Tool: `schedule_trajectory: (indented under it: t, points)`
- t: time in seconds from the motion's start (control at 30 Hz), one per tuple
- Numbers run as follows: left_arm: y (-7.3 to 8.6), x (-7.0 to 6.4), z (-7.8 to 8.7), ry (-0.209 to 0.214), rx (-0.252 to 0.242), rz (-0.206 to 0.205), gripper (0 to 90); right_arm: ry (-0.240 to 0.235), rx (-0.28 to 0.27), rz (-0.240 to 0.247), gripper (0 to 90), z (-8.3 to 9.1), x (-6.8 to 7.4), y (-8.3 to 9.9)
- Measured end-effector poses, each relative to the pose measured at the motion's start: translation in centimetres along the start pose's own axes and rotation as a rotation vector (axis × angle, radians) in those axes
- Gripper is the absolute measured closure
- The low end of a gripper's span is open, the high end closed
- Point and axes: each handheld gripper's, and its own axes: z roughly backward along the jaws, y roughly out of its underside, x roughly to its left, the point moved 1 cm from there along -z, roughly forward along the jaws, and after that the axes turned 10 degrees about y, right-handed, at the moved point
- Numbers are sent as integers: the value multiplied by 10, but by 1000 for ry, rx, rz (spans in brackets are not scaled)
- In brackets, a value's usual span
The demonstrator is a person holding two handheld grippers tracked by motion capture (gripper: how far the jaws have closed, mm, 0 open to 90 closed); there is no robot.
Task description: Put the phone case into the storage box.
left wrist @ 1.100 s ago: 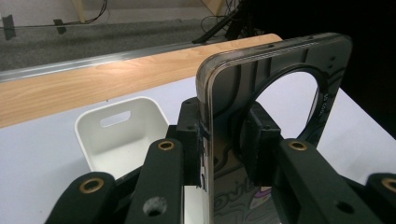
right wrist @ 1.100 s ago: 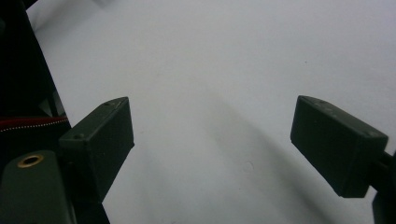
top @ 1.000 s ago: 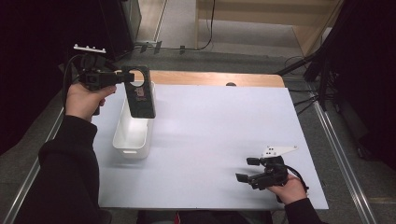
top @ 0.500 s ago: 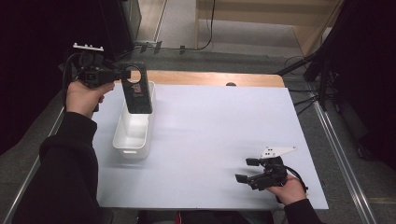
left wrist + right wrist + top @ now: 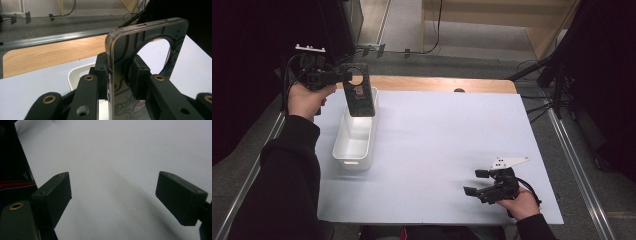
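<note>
The left gripper [image 5: 343,76] is clamped on the upper end of a dark phone case [image 5: 360,95], which hangs long axis near-vertical, lower end directly above the far half of the white bin [image 5: 343,150]. The bin lies straight below the jaws. The right gripper [image 5: 476,182], jaws spread and empty, rests well apart on the table [image 5: 452,130].
</note>
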Motion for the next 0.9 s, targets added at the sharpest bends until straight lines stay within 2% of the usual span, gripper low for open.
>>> schedule_trajectory:
  t: [0.07, 0.13, 0.27, 0.63, 0.9]
  points:
    - [-2, 4, -1, 8, -6, -1, 710, 0, 6, 1, 122, 0, 0, 0]
    - [-4, 9, -1, 2, -10, 15, 710, -2, 5, 2, 122, 0, 0, 0]
    - [-7, 13, -2, -13, -12, 22, 710, -3, 4, 2, 122, 0, 0, 0]
    - [-18, 20, -5, -37, -22, 8, 710, -5, 4, -2, 122, 0, 0, 0]
    - [-19, 27, -13, -69, -5, -4, 710, -7, 1, -4, 122, 1, 0, 1]
